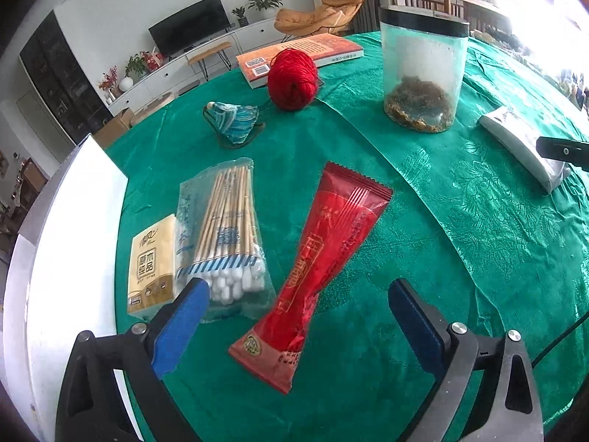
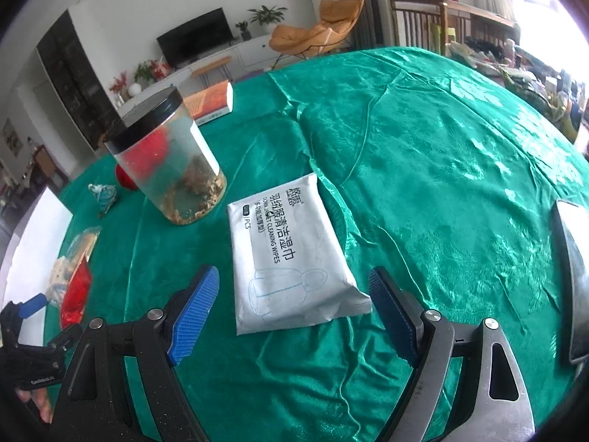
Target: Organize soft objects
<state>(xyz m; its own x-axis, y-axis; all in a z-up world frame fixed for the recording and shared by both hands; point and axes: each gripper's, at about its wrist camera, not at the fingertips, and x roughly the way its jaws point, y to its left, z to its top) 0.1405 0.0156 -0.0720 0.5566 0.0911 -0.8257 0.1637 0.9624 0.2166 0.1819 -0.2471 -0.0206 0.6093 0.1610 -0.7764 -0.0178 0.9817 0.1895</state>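
My left gripper (image 1: 298,291) is open and empty, hovering over a red foil sachet (image 1: 313,269) that lies between its blue pads on the green tablecloth. A bag of cotton swabs (image 1: 226,235) and a yellow tissue pack (image 1: 151,265) lie just left of it. A blue yarn bundle (image 1: 233,121) and a red yarn ball (image 1: 292,79) sit farther back. My right gripper (image 2: 294,287) is open and empty, its pads either side of the near end of a white wipes pack (image 2: 291,261), also seen at the right in the left wrist view (image 1: 526,147).
A clear jar with a black lid (image 1: 423,70) stands mid-table, also in the right wrist view (image 2: 169,158). An orange book (image 1: 302,55) lies at the back. A white tray (image 1: 70,243) sits at the left edge. A dark flat object (image 2: 574,280) lies at the right.
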